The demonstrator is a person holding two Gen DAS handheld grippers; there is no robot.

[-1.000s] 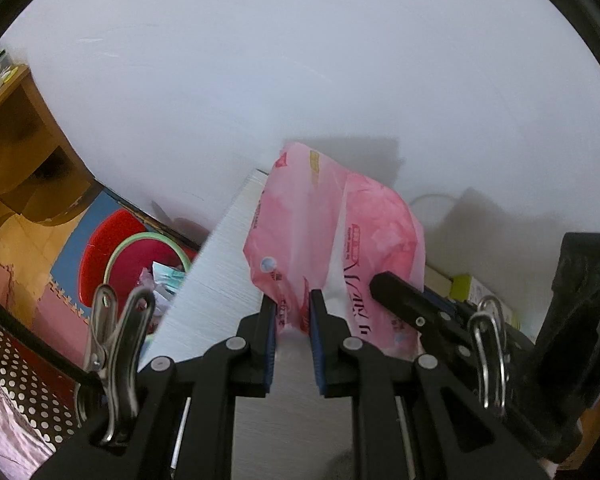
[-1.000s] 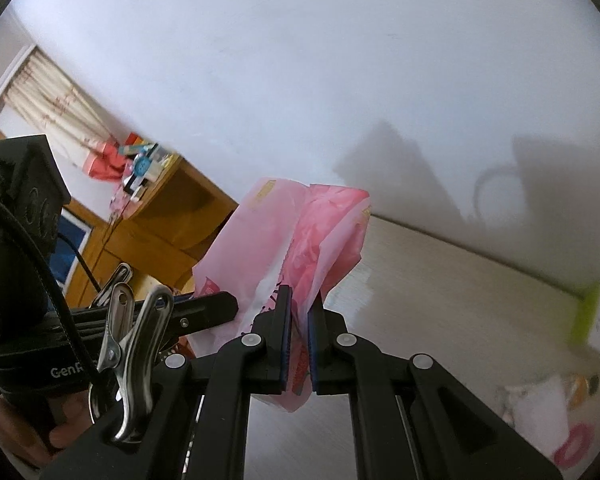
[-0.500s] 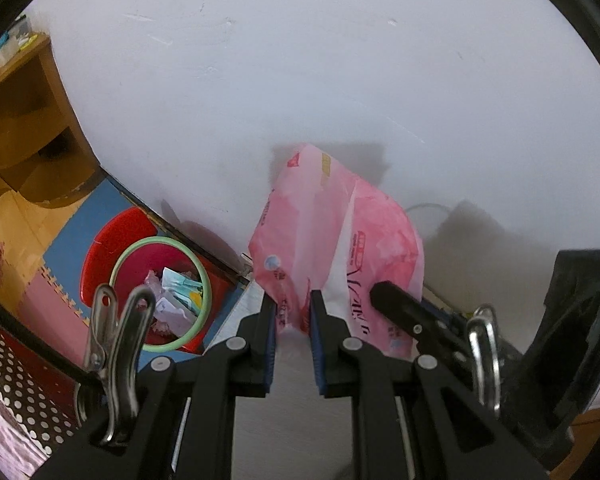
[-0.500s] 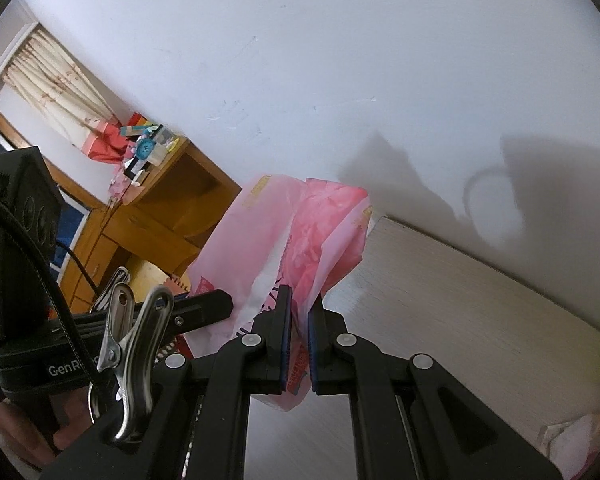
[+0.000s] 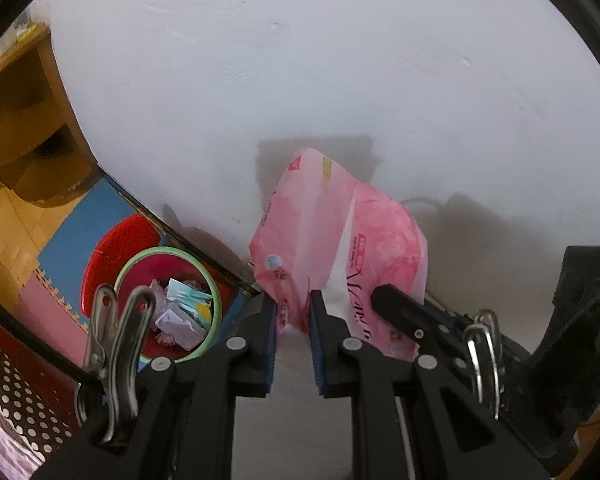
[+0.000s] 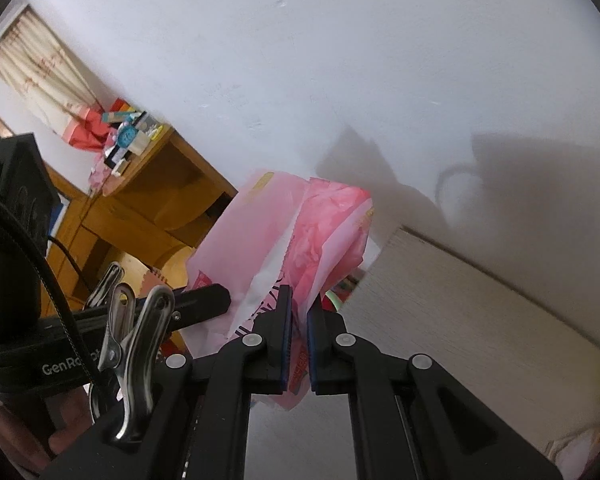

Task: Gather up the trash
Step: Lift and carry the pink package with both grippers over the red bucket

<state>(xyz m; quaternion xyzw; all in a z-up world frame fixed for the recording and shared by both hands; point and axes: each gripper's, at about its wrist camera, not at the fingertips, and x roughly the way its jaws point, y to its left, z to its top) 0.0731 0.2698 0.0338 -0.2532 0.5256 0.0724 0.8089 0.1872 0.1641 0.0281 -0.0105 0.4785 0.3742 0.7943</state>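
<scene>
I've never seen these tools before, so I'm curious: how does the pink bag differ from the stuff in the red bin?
The pink bag hangs in the air, pinched by both the left gripper and the right gripper; the bin's trash lies loose inside the bin on the floor. The bag is large and pink; the trash is small, pale pieces.

The bin [image 5: 168, 304], low at the left, is partly filled with paper, but its mouth is left open from above. The way down to it is bounded on the right by the white wall [image 5: 300, 80] and on the far left by wooden furniture [image 5: 24, 120].
</scene>
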